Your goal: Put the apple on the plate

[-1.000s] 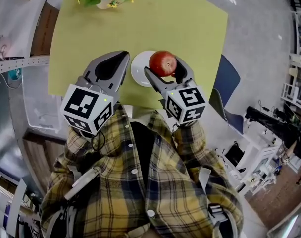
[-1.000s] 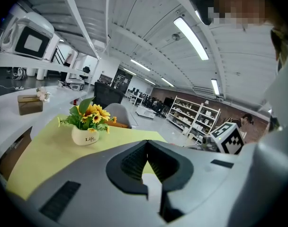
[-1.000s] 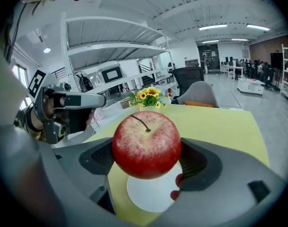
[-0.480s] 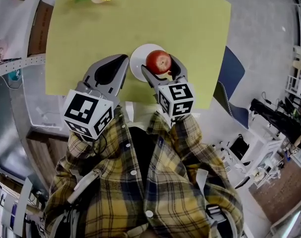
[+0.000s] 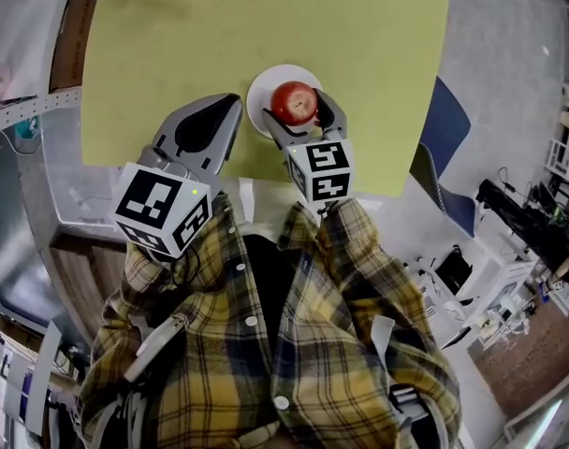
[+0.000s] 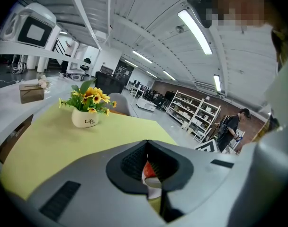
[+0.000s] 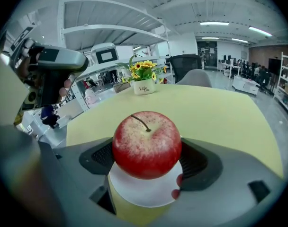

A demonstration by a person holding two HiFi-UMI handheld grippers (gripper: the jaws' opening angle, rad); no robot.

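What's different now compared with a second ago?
The right gripper has carried the round red apple from the right edge of the white round plate to over its middle, still clamping it. The left gripper stays shut and empty beside the plate.

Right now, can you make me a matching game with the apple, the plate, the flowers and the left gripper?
Things:
1. apple
2. plate
3. flowers
4. left gripper

Colour or state:
A. yellow
B. shut, holding nothing
C. red
D. white

Pairs: 1-C, 2-D, 3-A, 4-B
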